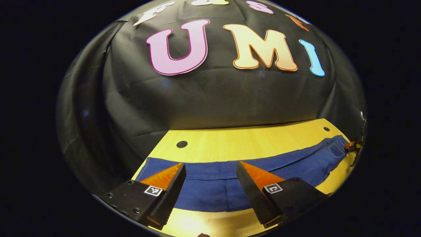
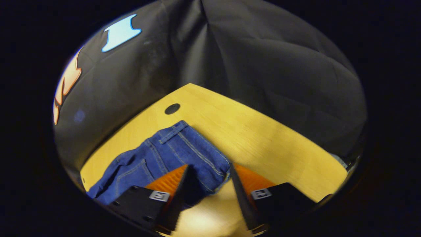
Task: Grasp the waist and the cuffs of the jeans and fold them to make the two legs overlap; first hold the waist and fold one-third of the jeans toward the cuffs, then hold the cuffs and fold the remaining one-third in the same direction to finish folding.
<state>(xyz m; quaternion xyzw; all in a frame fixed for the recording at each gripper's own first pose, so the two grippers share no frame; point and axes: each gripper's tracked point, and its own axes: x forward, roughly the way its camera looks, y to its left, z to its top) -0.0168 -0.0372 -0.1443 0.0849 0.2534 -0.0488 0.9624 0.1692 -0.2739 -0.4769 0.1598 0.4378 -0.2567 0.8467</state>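
Blue jeans lie flat across the yellow wooden table, stretching from near left to far right in the left gripper view. My left gripper is open, hovering over the leg end near the cuffs, fingers apart with denim below them. In the right gripper view the waist of the jeans shows its waistband, seams and a back pocket. My right gripper is open, its fingers straddling the near corner of the waist without pressing on it. The right gripper also appears small at the far waist end in the left gripper view.
Dark round holes sit in the tabletop, one behind the cuffs and another beyond the waist. Black cloth walls close off the table's far edges. Bare wood lies to the right of the waist.
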